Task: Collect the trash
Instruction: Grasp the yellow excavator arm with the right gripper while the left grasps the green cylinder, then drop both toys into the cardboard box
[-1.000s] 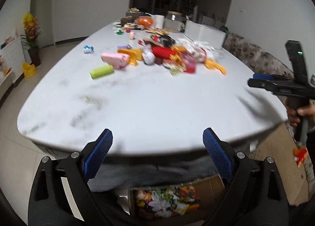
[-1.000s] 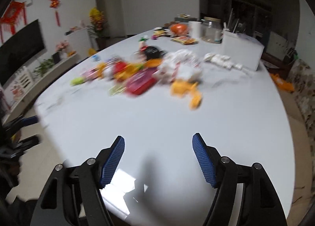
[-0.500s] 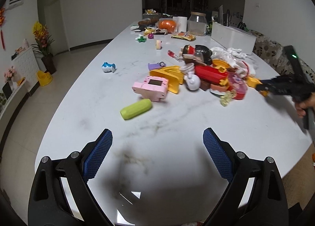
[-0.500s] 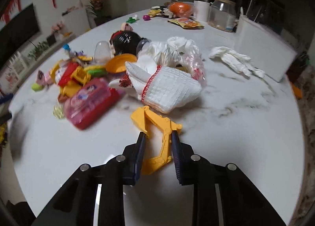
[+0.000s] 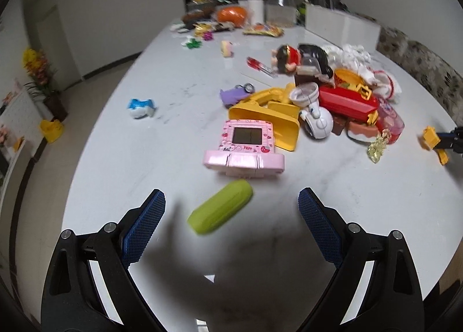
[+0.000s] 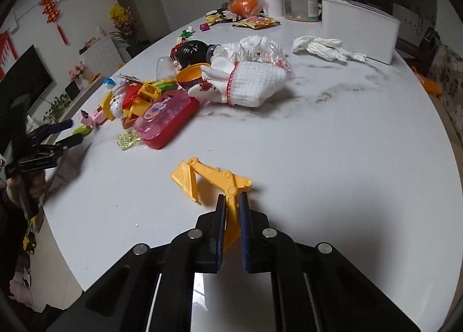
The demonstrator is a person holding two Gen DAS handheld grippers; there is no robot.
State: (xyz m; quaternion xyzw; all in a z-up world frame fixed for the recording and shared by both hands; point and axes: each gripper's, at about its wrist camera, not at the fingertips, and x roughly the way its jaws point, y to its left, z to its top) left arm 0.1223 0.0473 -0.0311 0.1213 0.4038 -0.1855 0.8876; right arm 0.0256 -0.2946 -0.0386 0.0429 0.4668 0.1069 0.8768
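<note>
While our right claw [image 6: 231,210] is clenching the yellow excavator arm [image 6: 212,180] just above the white bench [image 6: 347,158], our left claw [image 5: 231,210] is hovering released, a green capsule [image 5: 220,211] lying between its fingers and a pink toy console [image 5: 246,146] just beyond it.

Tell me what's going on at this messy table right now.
A person holding two grippers is clearing a white marble table. The right gripper is shut on a yellow plastic toy excavator arm, away from the heap of toys. The left gripper is open, holding nothing, with a lime-green oblong case lying between its fingers and a pink toy game console just beyond.
</note>
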